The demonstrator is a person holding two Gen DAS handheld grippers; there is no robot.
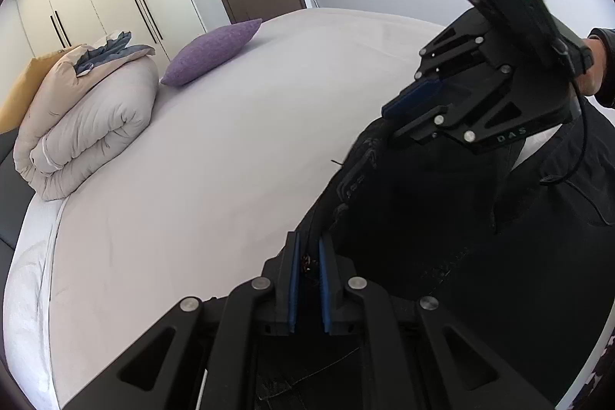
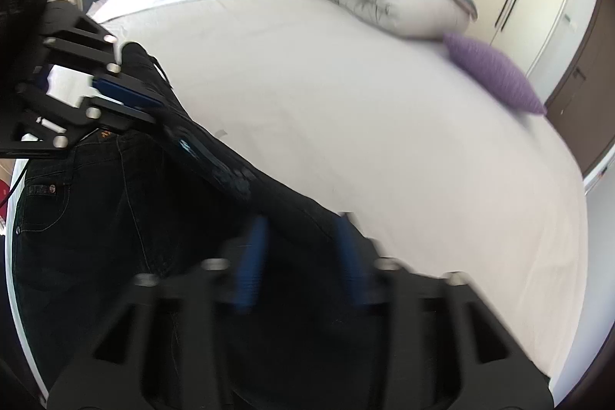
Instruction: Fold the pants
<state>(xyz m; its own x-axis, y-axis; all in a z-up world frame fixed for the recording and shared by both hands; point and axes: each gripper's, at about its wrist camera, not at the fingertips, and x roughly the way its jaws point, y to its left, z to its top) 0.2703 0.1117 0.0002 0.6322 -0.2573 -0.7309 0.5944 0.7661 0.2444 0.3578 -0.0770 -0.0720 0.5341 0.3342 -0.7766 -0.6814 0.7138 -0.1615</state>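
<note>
— Why were the black denim pants [image 2: 96, 202] lifted off the white-sheeted bed [image 1: 215, 148] like that?

— Probably to let them hang straight for folding. The left tongs [image 1: 307, 279] were nearly closed, pinching the waistband.

— And the right tongs [image 2: 303, 256]?

— Their blue pads [image 2: 251, 268] stood apart with the waistband lying between them; blur hid whether they pressed it. The legs draped towards the bed's near edge.
</note>
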